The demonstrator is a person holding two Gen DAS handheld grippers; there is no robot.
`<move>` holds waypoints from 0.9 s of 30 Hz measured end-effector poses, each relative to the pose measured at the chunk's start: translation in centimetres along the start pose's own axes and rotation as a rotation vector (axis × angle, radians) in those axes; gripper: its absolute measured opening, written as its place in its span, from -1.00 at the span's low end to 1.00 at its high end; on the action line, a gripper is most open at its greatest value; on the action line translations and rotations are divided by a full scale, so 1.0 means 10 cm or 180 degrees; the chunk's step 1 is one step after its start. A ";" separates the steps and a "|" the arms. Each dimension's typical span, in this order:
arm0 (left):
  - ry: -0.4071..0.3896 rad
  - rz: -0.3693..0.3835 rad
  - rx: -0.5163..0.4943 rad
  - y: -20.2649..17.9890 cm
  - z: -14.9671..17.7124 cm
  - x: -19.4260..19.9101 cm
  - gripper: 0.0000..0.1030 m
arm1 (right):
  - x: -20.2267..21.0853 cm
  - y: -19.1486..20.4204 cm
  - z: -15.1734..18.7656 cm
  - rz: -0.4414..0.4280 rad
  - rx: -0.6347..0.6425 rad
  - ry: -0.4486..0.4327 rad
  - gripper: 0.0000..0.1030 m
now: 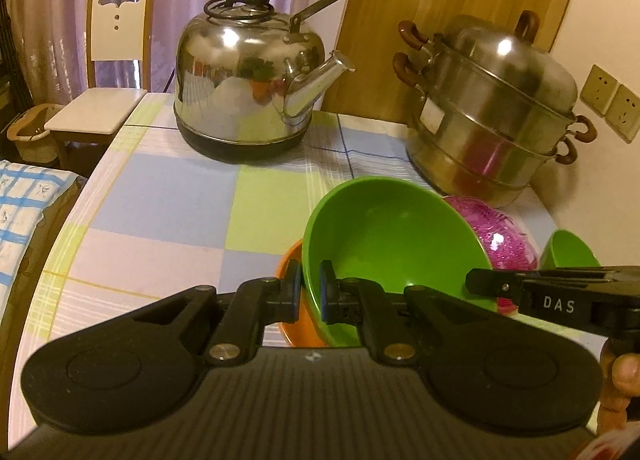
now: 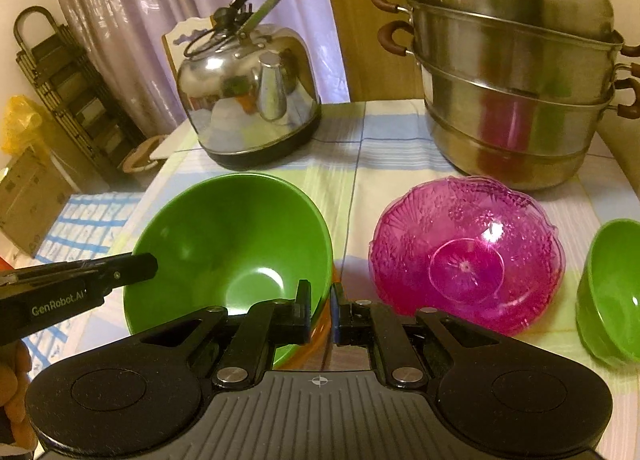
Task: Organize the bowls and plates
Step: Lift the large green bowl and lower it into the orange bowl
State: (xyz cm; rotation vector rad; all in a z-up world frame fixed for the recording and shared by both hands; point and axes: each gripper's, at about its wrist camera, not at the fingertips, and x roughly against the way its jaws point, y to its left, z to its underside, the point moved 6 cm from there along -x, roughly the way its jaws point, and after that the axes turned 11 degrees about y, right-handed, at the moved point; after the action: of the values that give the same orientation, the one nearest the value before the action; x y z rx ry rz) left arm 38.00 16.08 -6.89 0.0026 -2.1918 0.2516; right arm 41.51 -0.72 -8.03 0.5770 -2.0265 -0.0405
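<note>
While the large green bowl sits tilted near the front of the bench, both tools pinch its rim. The left tool has its pads closed on the wall at the bowl's left side; the right tool grips the rim at its right side, jaws narrow with only the wall between them. Under the green bowl lies an orange dish, of which only a sliver shows; whether the two touch cannot be told. Just to the right stands a pink patterned bowl, half hidden behind the green one in the left wrist view. Further right, a small green bowl is cut off by the frame edge. Toward the back edge of the bench stand a steel kettle on the left and a stacked steel steamer at the right corner, its lid knob cropped. Beyond the bench's left edge a chair stands before a curtain.
</note>
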 end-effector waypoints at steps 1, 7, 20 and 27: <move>0.0008 0.0001 0.0024 0.02 -0.01 -0.03 -0.85 | -0.03 -0.01 -0.02 0.0003 -0.0005 0.0012 -0.82; 0.0108 0.0000 0.0114 0.08 0.04 -0.20 -0.85 | -0.21 -0.06 -0.02 -0.0020 -0.0073 0.0135 -0.82; 0.0130 -0.0005 0.0211 0.15 0.07 -0.27 -0.86 | -0.33 -0.08 -0.01 -0.0099 -0.0167 0.0183 -0.82; 0.0137 -0.0023 0.0236 0.17 0.08 -0.31 -0.85 | -0.35 -0.08 0.00 -0.0104 -0.0167 0.0179 -0.82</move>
State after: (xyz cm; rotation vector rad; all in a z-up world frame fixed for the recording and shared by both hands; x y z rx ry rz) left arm 39.04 17.34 -10.13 0.0459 -2.1381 0.3260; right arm 43.24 0.02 -11.15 0.5722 -1.9558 -0.0959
